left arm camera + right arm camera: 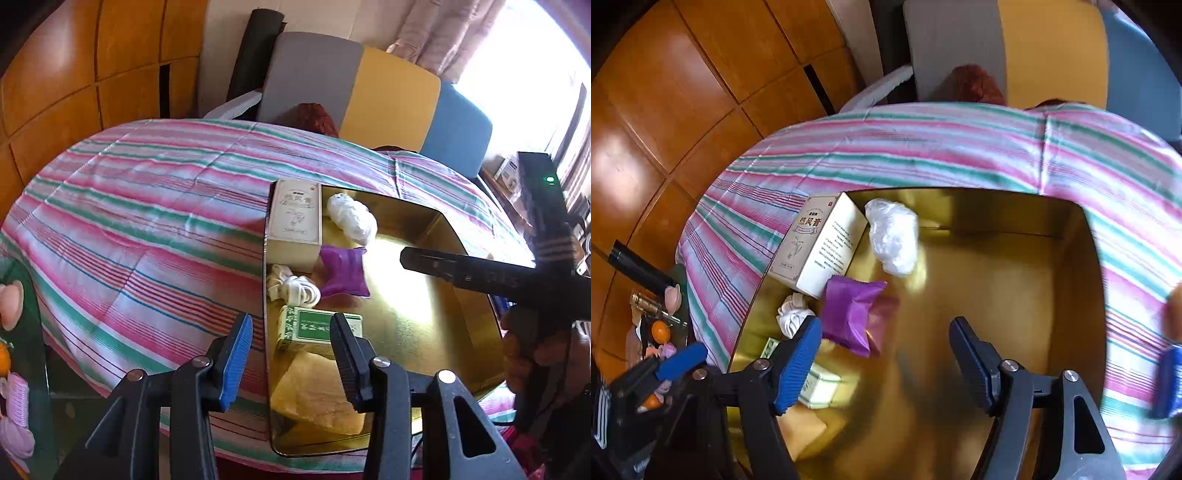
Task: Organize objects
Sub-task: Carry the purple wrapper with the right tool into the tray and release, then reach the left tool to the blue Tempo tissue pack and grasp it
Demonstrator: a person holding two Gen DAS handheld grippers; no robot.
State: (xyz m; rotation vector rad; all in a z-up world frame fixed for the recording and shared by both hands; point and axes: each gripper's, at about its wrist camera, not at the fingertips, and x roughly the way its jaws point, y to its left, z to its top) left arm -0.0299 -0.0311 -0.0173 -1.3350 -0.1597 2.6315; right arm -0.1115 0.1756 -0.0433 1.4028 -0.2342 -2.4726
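A gold tray (pixel 1067 251) sits on a striped cloth (pixel 140 206) that covers the table, and the sorted things crowd its left side: a cream carton with Chinese print (pixel 820 243) against the upper-left wall, a white plastic-wrapped bundle (pixel 894 240) just right of it, a purple packet (pixel 853 317) below, a knotted white cloth (pixel 792 317) near the left rim, and a green-and-white box (pixel 317 330) at lower centre beside a tan block (pixel 317 391). The right gripper (pixel 886 362) hangs over the tray with its jaws apart and nothing between them; the purple packet lies just above its left finger. In the left wrist view the left gripper (pixel 291 354) straddles the tray's left rim, jaws part open and empty, its right finger covering a corner of the green box. The tray's right half is bare. At far left, small items are blurred and cut off by the frame edge.
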